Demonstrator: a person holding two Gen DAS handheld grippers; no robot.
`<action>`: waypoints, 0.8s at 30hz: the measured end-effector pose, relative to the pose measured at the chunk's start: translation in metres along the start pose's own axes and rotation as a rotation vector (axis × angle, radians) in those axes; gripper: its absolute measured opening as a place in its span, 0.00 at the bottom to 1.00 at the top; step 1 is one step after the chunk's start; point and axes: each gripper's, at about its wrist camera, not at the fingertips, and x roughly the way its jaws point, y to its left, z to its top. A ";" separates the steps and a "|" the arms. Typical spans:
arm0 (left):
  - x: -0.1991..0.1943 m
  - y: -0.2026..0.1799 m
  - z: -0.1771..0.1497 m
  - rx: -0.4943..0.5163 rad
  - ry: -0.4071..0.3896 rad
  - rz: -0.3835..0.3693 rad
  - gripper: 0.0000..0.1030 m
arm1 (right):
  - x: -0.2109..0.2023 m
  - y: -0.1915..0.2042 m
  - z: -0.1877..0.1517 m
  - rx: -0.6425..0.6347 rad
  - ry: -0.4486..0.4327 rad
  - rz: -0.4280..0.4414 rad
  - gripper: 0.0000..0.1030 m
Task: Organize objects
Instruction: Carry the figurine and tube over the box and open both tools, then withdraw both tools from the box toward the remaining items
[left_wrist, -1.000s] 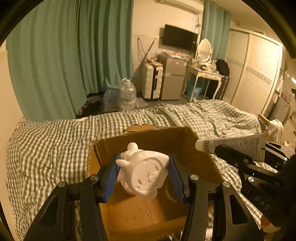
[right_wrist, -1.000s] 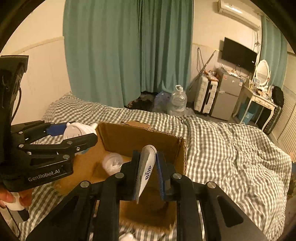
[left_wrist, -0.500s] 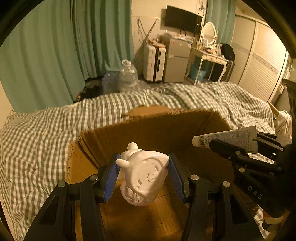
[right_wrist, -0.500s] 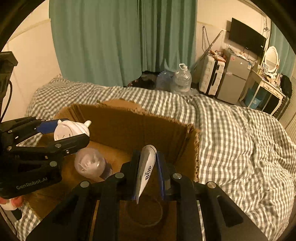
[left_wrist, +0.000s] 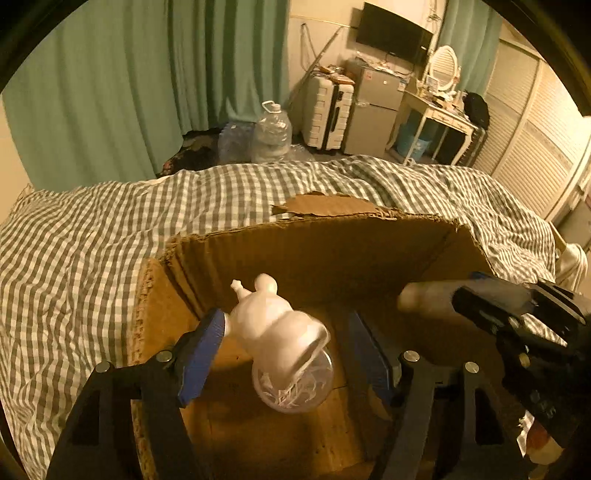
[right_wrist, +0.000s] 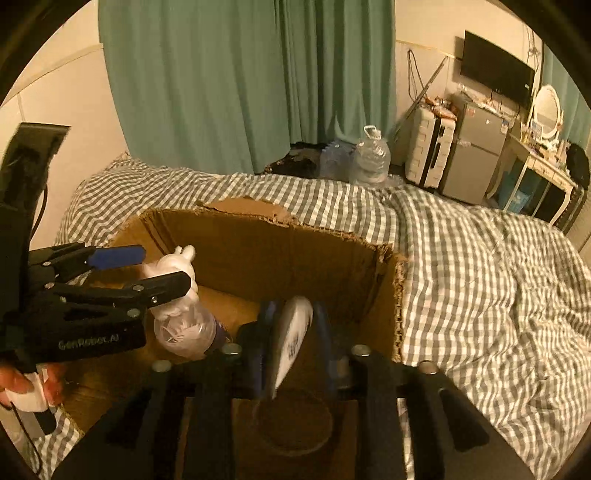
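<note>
Left to right. Left gripper (left_wrist: 286, 347), lower centre of the left wrist view: jaws spread apart, white figurine (left_wrist: 273, 325) between them but touching only the left blue pad; clear gap to the right pad. It looks released and tipping, hanging over the cardboard box (left_wrist: 332, 254) just above a clear plastic bottle (left_wrist: 295, 384) that lies on the box floor. In the right wrist view the same figurine (right_wrist: 173, 266) sits at centre left, behind the left gripper's (right_wrist: 144, 273) dark finger.

Right gripper (right_wrist: 291, 332), lower centre of its view: jaws look parted around a white tube (right_wrist: 291, 332); blurred, so I cannot tell if it is gripped or already let go. The tube is over the box interior, right half. In the left view, the tube (left_wrist: 428, 299) shows at the right edge, blurred.

Box sits on the checked bedspread (right_wrist: 480, 277).

Progress, my judgement: bottle already in the box, figurine and tube at the drop stage, not settled yet. Nothing else to sort is visible on the bed, so probably near the end.
</note>
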 end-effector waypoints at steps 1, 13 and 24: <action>-0.003 0.001 0.000 -0.004 -0.002 0.004 0.71 | -0.004 0.001 0.001 -0.004 -0.005 -0.003 0.40; -0.109 -0.011 0.005 0.015 -0.169 0.052 0.84 | -0.104 0.018 0.005 -0.017 -0.135 -0.051 0.76; -0.252 -0.040 -0.023 0.058 -0.396 0.104 0.98 | -0.248 0.060 -0.018 -0.061 -0.321 -0.095 0.89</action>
